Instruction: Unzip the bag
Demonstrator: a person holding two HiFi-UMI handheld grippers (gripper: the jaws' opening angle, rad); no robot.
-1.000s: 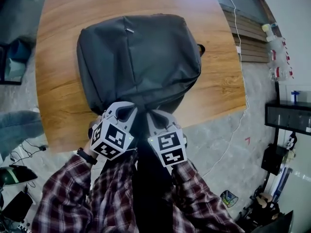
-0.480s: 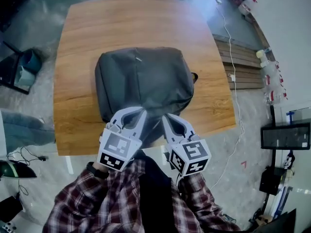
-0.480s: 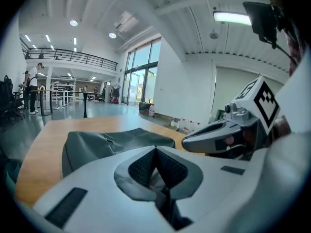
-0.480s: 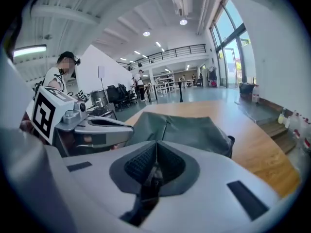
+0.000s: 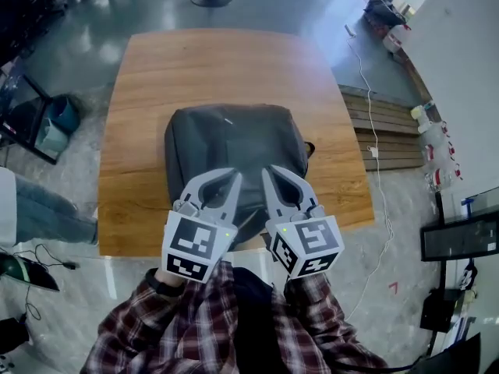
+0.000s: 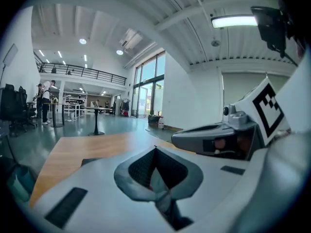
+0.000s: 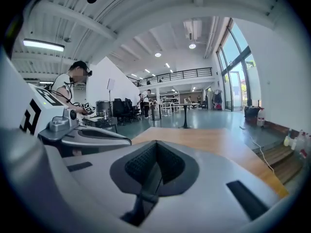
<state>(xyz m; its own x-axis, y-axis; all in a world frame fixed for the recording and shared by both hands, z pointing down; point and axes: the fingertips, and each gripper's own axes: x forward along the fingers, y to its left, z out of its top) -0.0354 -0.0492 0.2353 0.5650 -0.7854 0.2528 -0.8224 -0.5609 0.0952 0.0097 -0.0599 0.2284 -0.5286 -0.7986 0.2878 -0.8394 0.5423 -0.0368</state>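
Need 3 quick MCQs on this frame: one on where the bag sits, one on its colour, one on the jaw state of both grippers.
1. Where is the bag?
A. on the floor
B. on the wooden table
C. on a chair

2. What colour is the bag?
A. dark grey
B. red
C. white

3. How do the jaws of the two grippers stand?
A. both wide apart
B. both together at the tips
C. both clamped on a bottle

Answers:
1 B: the head view shows the bag lying on the table, near the person's edge.
2 A: its fabric is dark grey all over.
3 B: the left gripper and the right gripper each show their tips meeting in their own view.
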